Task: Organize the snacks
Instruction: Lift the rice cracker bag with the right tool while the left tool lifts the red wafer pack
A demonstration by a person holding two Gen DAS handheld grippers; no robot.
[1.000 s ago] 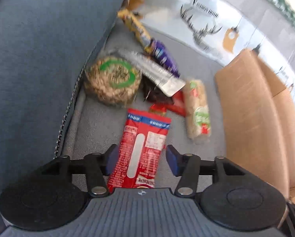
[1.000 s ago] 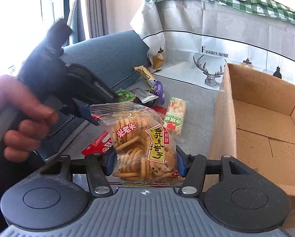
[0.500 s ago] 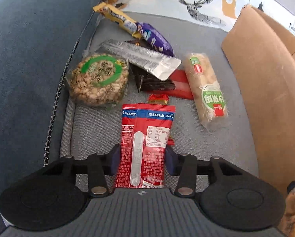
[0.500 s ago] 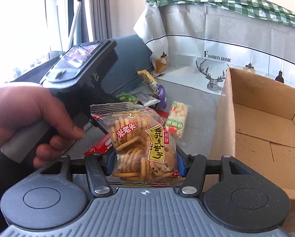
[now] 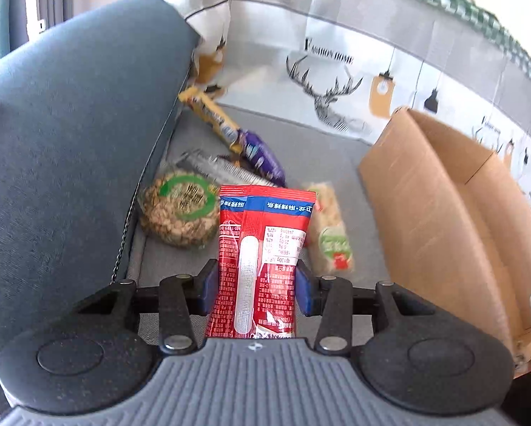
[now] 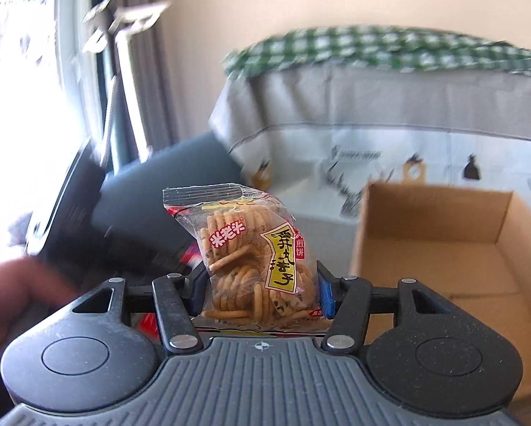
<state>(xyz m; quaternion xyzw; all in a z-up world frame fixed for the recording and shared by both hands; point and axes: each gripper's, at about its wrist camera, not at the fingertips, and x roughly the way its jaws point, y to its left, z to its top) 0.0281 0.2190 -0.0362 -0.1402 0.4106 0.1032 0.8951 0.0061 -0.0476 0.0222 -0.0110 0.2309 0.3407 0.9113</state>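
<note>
My left gripper (image 5: pixel 256 289) is shut on a red snack packet (image 5: pixel 261 259) and holds it up off the grey sofa seat (image 5: pixel 311 156). On the seat behind it lie a round nut cake bag (image 5: pixel 180 209), a silver packet (image 5: pixel 222 170), a purple bar (image 5: pixel 261 158), a yellow bar (image 5: pixel 208 113) and a rice cracker roll (image 5: pixel 331 230). My right gripper (image 6: pixel 260 298) is shut on a clear bag of round crackers (image 6: pixel 251 259), lifted beside the open cardboard box (image 6: pixel 439 245). The box also shows in the left wrist view (image 5: pixel 443 191).
A dark blue sofa cushion (image 5: pixel 70 124) rises on the left. A deer-print cloth (image 5: pixel 336 60) covers the sofa back, with a green checked cloth (image 6: pixel 389 49) on top. The person's hand (image 6: pixel 13 294) holding the left gripper shows at the lower left of the right wrist view.
My left gripper closed on the red packet and lifted it off the seat, tilting up. My right gripper rose with the cracker bag and swung toward the box.
</note>
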